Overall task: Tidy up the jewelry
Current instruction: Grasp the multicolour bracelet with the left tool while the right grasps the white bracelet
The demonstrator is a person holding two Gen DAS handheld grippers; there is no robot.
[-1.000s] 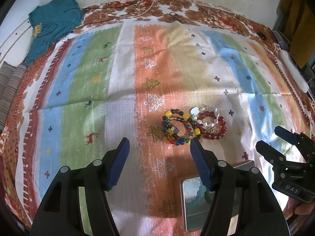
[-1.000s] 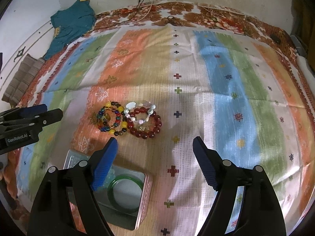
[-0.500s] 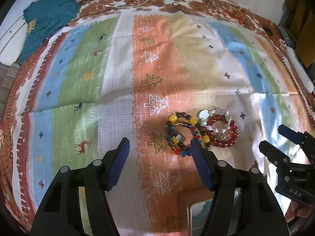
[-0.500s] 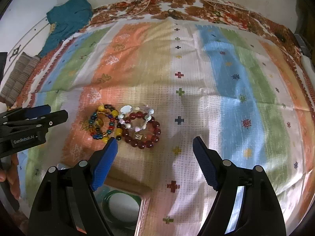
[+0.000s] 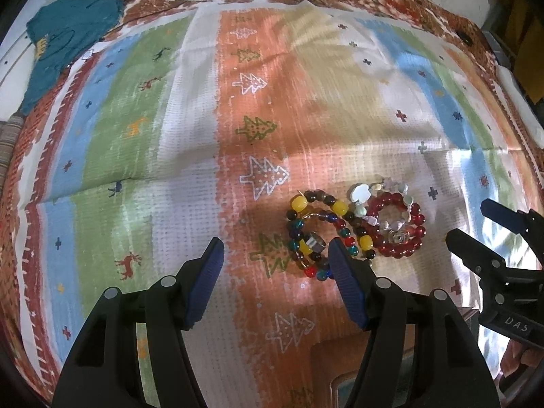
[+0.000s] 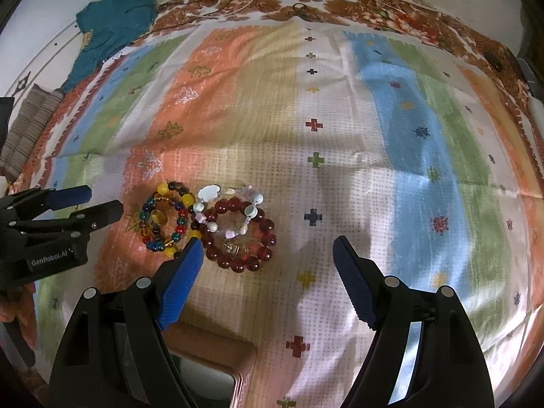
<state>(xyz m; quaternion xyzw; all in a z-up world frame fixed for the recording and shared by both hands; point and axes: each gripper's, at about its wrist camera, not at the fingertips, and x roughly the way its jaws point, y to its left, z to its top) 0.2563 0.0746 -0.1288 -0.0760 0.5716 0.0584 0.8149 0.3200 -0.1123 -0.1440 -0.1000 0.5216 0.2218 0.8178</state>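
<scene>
Glass and stone beads in three bracelets lie bunched on the striped cloth (image 6: pixel 340 176), toward its near edge and left of its middle: a multicoloured bracelet (image 6: pixel 166 219) with yellow beads, a dark red bracelet (image 6: pixel 243 238) touching it on the right, and a pale shell-and-pearl bracelet (image 6: pixel 231 204) draped across the red one's far side. The chief risk, as I judge it, comes from this overlap: a pinch on one strand could drag its neighbour along or let smooth round beads roll out from between the pads, and a deep reach could snag the loose cloth. The left gripper (image 5: pixel 275 255) is spread wide and empty; the multicoloured bracelet (image 5: pixel 319 234) sits just ahead of its right finger, partly hidden by the tip, so it is off-centre to that side. The right gripper (image 6: pixel 267 248) is likewise agape and holds nothing; the red bracelet lies between its fingertips but nearer the left one. A copper-rimmed box (image 6: pixel 217 367), presumably the destination, shows at the near edge beneath the right gripper, its contents hidden here.
</scene>
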